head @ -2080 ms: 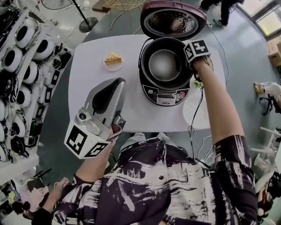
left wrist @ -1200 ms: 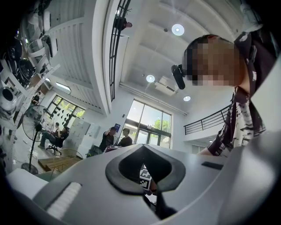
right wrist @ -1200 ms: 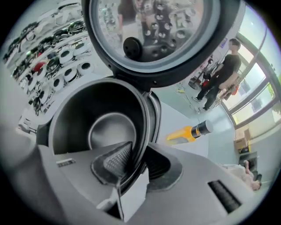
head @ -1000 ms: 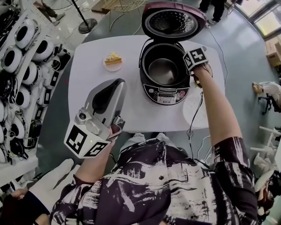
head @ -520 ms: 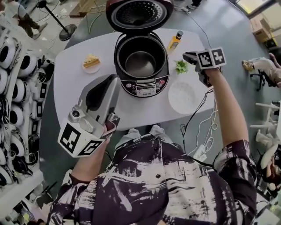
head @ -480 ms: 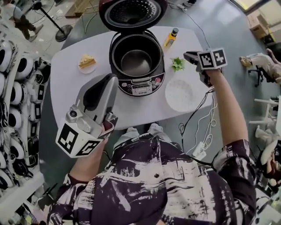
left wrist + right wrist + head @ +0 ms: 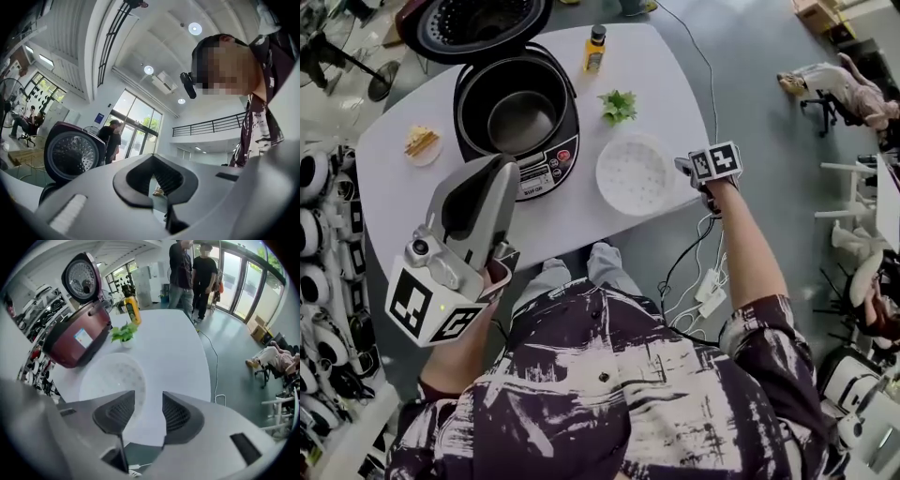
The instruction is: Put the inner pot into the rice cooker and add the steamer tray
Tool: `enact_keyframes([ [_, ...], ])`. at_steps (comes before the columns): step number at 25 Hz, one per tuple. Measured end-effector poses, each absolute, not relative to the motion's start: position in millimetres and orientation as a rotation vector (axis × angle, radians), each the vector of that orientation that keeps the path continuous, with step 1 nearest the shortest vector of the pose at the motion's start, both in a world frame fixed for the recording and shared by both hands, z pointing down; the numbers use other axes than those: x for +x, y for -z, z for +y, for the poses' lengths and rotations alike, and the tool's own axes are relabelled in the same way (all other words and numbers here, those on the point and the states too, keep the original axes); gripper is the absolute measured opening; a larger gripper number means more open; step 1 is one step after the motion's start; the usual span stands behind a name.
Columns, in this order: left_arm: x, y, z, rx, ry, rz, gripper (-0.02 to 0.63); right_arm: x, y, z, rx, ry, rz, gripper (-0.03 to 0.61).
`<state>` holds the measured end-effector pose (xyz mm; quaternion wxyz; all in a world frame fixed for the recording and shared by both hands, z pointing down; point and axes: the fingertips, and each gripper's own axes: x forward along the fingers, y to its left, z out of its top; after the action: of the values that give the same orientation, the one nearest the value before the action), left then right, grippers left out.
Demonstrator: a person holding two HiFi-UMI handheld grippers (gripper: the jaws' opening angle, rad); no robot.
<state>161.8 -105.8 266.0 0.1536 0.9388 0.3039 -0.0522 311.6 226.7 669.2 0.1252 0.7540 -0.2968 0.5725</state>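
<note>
**Head view.** The inner pot (image 7: 521, 120) is already sitting inside the rice cooker (image 7: 546, 174), which is standing with its lid (image 7: 473, 23) raised toward the far left corner of the table (image 7: 661, 84). The steamer tray (image 7: 635, 174) is lying flat near the right edge, well apart from the cooker. The right gripper (image 7: 682, 168) is hovering just off that edge, beside the tray. The left gripper (image 7: 494, 174) is hanging off the near edge, taking no part.

Judgement: the pot step appears done and the tray pickup is in hand. The next move calls for the jaws to straddle the tray's rim, close, and carry it level to the cooker's mouth.

**Right gripper view.** The jaws are standing partly apart and have just been opening. Nothing is lying between the pads, and the tray is showing beyond them. This view is showing the cooker's outer wall but not the pot.

**Left gripper view.** The jaws are meeting at their tips, holding nothing. Only the raised lid is showing here, with neither tray nor pot.
</note>
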Motion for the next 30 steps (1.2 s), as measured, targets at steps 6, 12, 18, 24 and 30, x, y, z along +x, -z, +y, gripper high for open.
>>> enact_keyframes([
  [6, 165.2, -274.8, -101.4, 2.710, 0.096, 0.840, 0.005, 292.2, -716.7, 218.6, 2.184, -1.788, -0.808, 0.166],
  [12, 161.6, -281.1, -113.2, 2.731, 0.077, 0.789, 0.005, 287.3, -742.8, 226.5, 2.104, -1.793, -0.634, 0.055],
  [18, 156.4, -278.0, -127.2, 2.744, 0.089, 0.760, 0.005, 284.5, -743.5, 223.1, 2.173, -1.888, -0.553, 0.006],
  [24, 152.4, -276.0, -136.1, 2.732, 0.129, 0.761, 0.005, 278.6, -717.1, 219.0, 2.100, -1.977, -0.682, 0.000],
  [30, 147.5, -266.9, -141.4, 2.699, 0.197, 0.781, 0.005, 318.1, -597.9, 185.2, 2.123, -1.836, -0.944, 0.000],
])
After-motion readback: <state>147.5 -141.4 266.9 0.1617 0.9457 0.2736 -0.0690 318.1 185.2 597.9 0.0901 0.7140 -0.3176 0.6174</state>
